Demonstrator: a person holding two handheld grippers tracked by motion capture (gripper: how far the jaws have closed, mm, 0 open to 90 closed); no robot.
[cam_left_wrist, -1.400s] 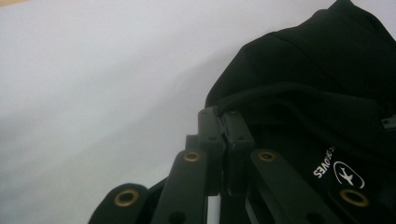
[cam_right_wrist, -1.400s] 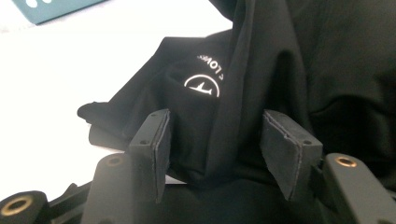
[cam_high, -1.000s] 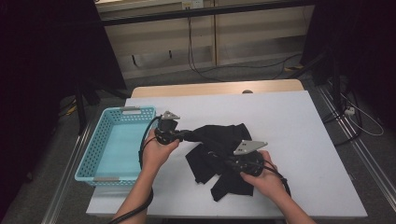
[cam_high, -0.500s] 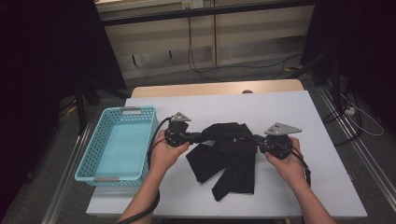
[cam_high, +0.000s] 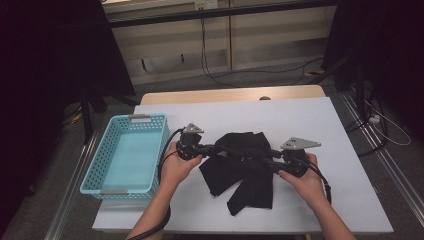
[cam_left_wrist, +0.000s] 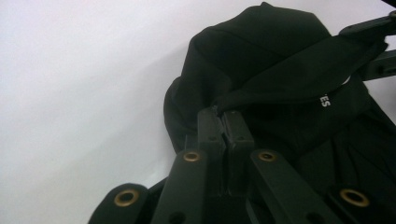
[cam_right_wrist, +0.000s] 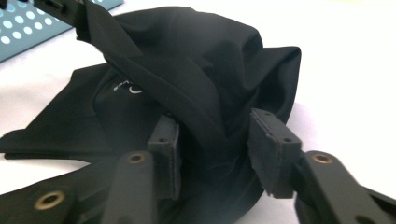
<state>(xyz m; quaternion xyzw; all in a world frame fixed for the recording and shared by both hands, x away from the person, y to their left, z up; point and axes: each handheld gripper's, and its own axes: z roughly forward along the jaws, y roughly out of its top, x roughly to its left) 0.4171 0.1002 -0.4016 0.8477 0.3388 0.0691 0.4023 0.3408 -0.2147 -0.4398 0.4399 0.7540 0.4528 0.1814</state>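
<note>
Black garment (cam_high: 245, 167) sits mid-table (cam_high: 310, 120) beside the basket (cam_high: 127, 155) — my left gripper (cam_left_wrist: 225, 122) is clamped tight on a fold, right gripper (cam_right_wrist: 218, 151) just opened, cloth loose between its pads.

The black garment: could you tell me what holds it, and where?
The left gripper pinches a taut edge of the garment; the right gripper has just opened around it.

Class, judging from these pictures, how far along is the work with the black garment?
Done: the black garment lies bunched on the white table. In hand: the left gripper pinches an edge of it; the right gripper has just been opening its jaws, cloth between them unpressed. Left: the garment isn't flat or folded, and the blue basket holds nothing.
</note>
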